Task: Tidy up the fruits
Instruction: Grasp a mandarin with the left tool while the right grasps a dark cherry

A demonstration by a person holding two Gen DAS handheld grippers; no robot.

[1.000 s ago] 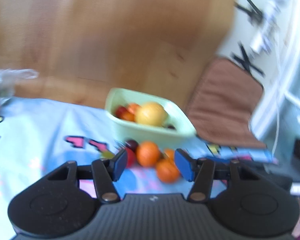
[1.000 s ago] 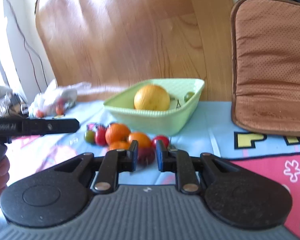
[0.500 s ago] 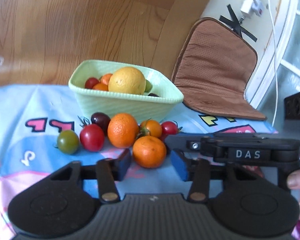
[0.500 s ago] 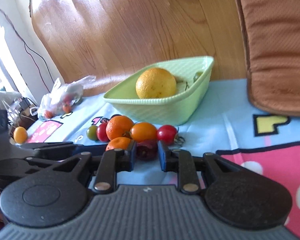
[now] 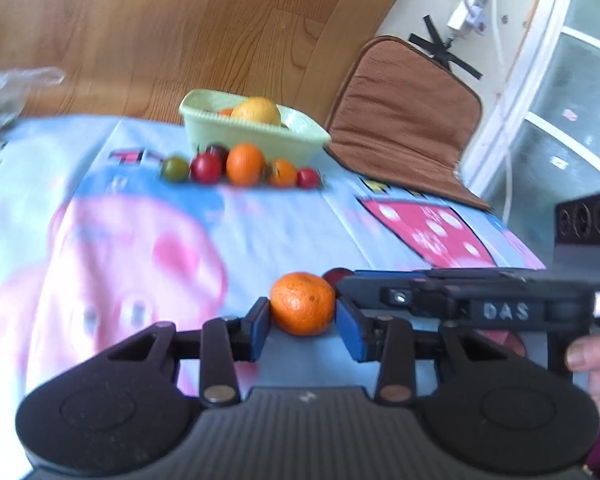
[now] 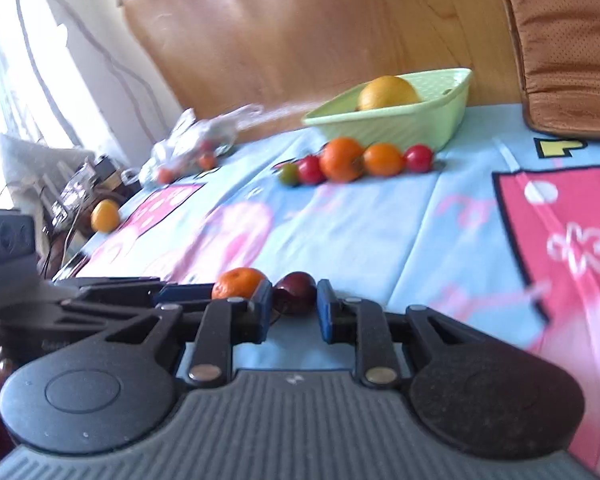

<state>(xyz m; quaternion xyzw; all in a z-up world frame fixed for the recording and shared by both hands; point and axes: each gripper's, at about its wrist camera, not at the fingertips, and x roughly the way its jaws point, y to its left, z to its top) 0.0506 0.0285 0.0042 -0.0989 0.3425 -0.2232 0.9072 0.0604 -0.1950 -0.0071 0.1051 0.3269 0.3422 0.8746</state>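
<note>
The left gripper (image 5: 303, 326) sits at six o'clock, its blue-padded fingers (image 5: 260, 326) closed against either side of a small round orange mandarin (image 5: 302, 303). At three o'clock the black right gripper (image 5: 440, 300), marked "DAS", reaches in sideways, a dark red fruit (image 5: 338, 274) just visible behind its tip; whether it grips that fruit cannot be told. Toward twelve o'clock a pale green ribbed plastic bowl (image 5: 260, 136) holds a large yellow-orange citrus (image 5: 257, 110). Just in front of the bowl, a row of round fruits (image 5: 240, 166) lies on the blue and pink cartoon-print tablecloth (image 5: 140, 240). At two o'clock rests a brown quilted seat cushion (image 5: 404, 120).
</note>
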